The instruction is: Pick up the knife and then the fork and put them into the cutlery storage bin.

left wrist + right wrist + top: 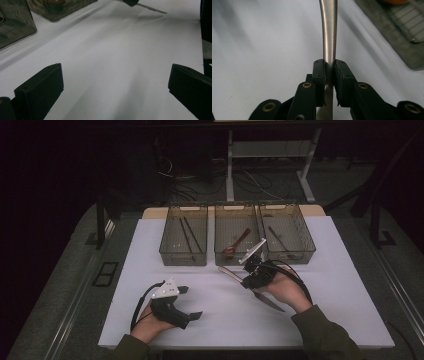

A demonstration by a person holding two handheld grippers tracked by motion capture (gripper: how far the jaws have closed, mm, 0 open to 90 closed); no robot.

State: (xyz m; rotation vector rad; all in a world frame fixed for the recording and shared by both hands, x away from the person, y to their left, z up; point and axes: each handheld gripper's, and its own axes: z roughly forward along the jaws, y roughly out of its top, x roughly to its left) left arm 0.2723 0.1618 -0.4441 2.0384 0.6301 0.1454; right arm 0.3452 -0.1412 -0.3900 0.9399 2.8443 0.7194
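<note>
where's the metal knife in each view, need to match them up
High view: the knife lies right of centre, clamped in the right gripper, handle up-left, blade down-right.
Left gripper view: its tip pokes in at the top edge, right of centre.
Right gripper view: its handle runs up the middle from between the shut jaws.
Shared landmark: the mesh basket with the red spoon.

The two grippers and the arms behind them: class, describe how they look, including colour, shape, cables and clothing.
Both the left gripper and the right gripper are black, each with two blocky black jaws, a pale grey three-cornered plate on top and a black cable looping off behind. The right gripper's jaw arms carry brass-coloured rivets. The person wears dark olive-green long sleeves, and the hands are bare.
</note>
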